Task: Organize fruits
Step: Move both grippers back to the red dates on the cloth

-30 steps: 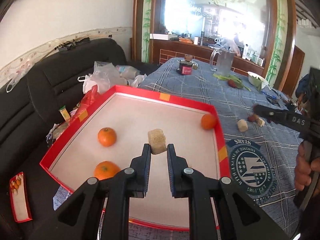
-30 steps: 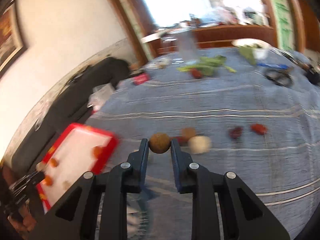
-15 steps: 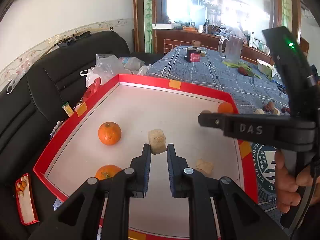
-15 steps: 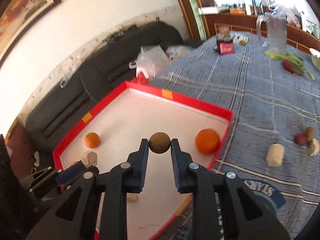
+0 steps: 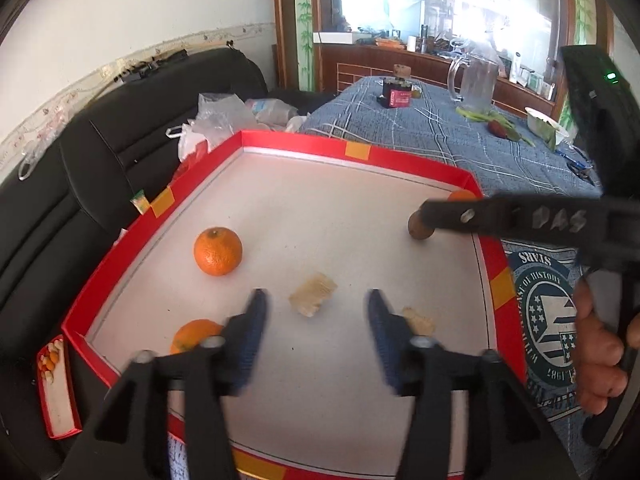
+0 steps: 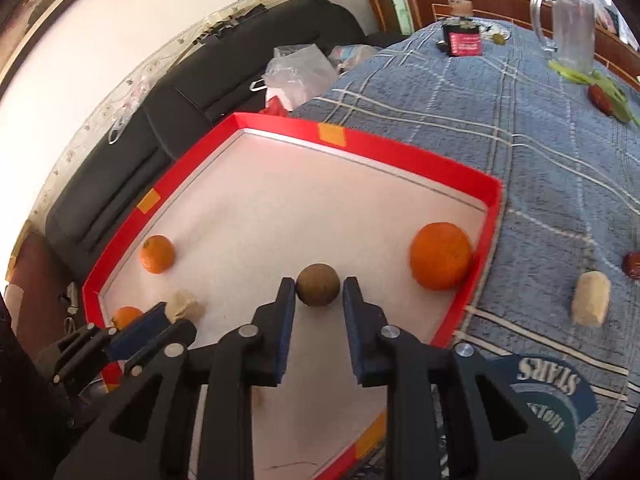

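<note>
A red-rimmed white tray (image 5: 304, 148) lies on the blue table. My left gripper (image 5: 316, 320) is open above it, and a pale fruit chunk (image 5: 313, 294) lies on the tray floor between its fingers. Two oranges (image 5: 218, 251) (image 5: 192, 334) and a smaller pale piece (image 5: 420, 322) lie nearby. My right gripper (image 6: 319, 295) is low over the tray (image 6: 400, 152), its fingers at either side of a brown round fruit (image 6: 318, 284) that sits at the tray floor. A third orange (image 6: 440, 255) lies in the tray's right corner. The brown fruit also shows in the left wrist view (image 5: 418, 232).
On the blue cloth right of the tray lie a pale fruit piece (image 6: 592, 298) and a dark red fruit (image 6: 632, 264). Farther back are a glass jug (image 6: 568, 28), a red box (image 6: 464, 42) and greens (image 6: 600, 82). A black sofa (image 5: 100, 168) with plastic bags borders the tray's left.
My left gripper has opened and the pale chunk now lies on the tray. My right gripper has carried the brown fruit from the table down to the tray floor.
</note>
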